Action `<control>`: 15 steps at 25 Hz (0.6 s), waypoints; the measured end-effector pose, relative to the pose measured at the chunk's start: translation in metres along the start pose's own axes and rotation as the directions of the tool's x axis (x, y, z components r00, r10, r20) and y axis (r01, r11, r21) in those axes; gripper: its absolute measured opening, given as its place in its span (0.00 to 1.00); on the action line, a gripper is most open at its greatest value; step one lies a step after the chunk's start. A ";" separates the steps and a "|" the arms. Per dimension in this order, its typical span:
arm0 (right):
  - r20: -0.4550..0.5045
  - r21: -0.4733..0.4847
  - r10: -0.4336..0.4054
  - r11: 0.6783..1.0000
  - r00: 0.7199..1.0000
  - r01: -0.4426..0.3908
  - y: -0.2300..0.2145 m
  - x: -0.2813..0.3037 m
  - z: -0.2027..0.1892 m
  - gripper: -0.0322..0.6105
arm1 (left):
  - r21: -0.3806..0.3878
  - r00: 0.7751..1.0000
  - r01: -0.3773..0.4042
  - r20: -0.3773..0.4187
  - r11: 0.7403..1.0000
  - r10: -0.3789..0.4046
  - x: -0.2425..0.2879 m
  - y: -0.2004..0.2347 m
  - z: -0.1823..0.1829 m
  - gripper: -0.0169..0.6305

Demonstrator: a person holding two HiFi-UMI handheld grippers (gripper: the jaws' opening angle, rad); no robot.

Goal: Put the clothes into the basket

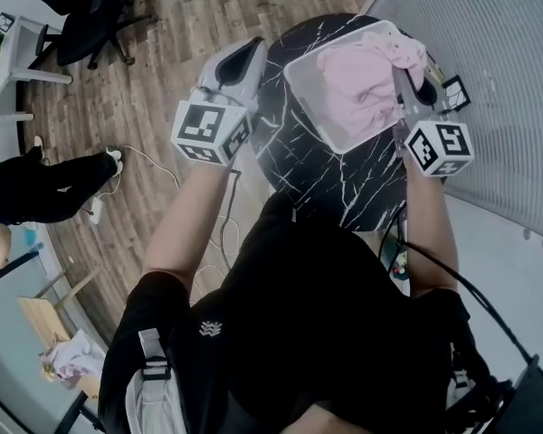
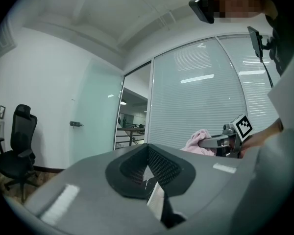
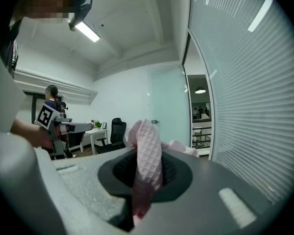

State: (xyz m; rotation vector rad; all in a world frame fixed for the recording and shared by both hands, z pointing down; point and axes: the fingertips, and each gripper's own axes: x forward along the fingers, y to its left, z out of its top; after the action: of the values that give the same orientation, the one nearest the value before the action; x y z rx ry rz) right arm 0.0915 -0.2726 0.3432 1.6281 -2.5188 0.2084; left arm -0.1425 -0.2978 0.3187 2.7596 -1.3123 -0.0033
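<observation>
A clear plastic basket (image 1: 300,93) stands on the round black marble table (image 1: 344,197), with pink clothes (image 1: 357,89) heaped inside it. My right gripper (image 1: 414,84) is over the basket's right side, shut on a fold of the pink waffle cloth (image 3: 149,151), which hangs out between its jaws (image 3: 147,180). My left gripper (image 1: 252,52) hovers just left of the basket and apart from it. Its jaws (image 2: 154,190) are closed, with only a thin pale sliver showing between the pads. From the left gripper view, the right gripper (image 2: 220,142) and the pink cloth (image 2: 198,141) sit across from it.
A glass wall with blinds (image 1: 498,61) runs close along the table's right. On the wooden floor to the left are a black office chair (image 1: 81,16), a white desk (image 1: 18,61), a seated person's legs (image 1: 45,183) and cables (image 1: 154,165). More cloth lies on a wooden shelf (image 1: 68,351).
</observation>
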 end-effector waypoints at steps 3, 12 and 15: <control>-0.018 0.011 0.005 1.000 1.000 -0.005 0.003 0.003 -0.010 0.11 | -0.003 1.000 -0.006 -0.013 1.000 0.006 -0.002 0.004 -0.004 0.04; -0.044 0.038 0.007 0.999 0.999 -0.006 0.004 0.008 -0.041 0.11 | 0.007 0.999 -0.020 -0.050 1.000 0.020 -0.004 0.005 -0.024 0.04; -0.053 0.050 0.006 0.999 0.999 -0.003 0.002 0.009 -0.054 0.11 | 0.010 0.998 -0.019 -0.064 1.000 0.019 -0.004 0.003 -0.032 0.04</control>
State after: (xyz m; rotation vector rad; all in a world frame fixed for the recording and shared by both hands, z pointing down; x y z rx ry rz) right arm 0.0875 -0.2699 0.3977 1.6126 -2.4972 0.3137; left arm -0.1459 -0.2944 0.3504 2.7310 -1.3262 0.0917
